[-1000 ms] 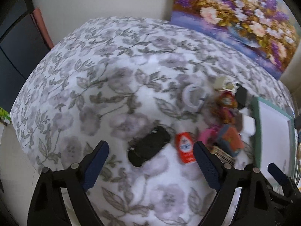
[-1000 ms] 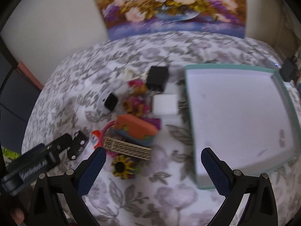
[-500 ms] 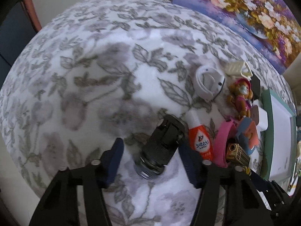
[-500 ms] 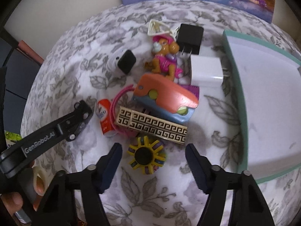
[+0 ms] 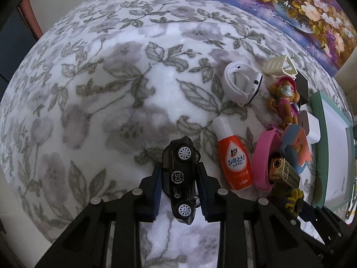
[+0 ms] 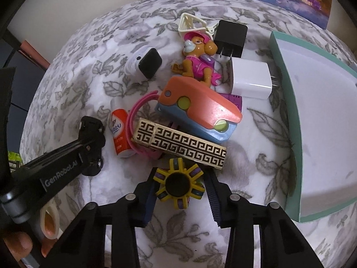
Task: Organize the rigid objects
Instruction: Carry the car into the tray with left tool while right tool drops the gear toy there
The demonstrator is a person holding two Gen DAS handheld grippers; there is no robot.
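Grey-leaf floral cloth (image 5: 107,102) is spread over the whole work surface; a flower painting (image 5: 296,11) is propped at the far edge.

Left gripper (image 5: 178,187): jaws closing, a black toy car (image 5: 179,181) is pinched between the pads, tipped on its side with both wheels facing the camera. Just right of the jaws an orange stain-remover bottle (image 5: 234,156) is laid flat, white cap pointing away. A pink band (image 5: 264,154) is curled just beyond that. Ahead and to the right of the jaws a white watch (image 5: 241,84) is seen.

Right gripper (image 6: 179,186): jaws closing, a yellow-purple gear toy (image 6: 179,182) is clamped between the pads, resting on the cloth. Directly ahead of the jaws, touching the gear toy, a gold-patterned bar (image 6: 178,141) is lying across. Stacked past it is an orange-blue toy case (image 6: 198,109), then a dog figure (image 6: 198,58). A white charger (image 6: 251,81) and a black charger (image 6: 231,38) are placed ahead and to the right. A teal-rimmed white tray (image 6: 287,102) is set well to the right of the jaws, nothing seen inside it.
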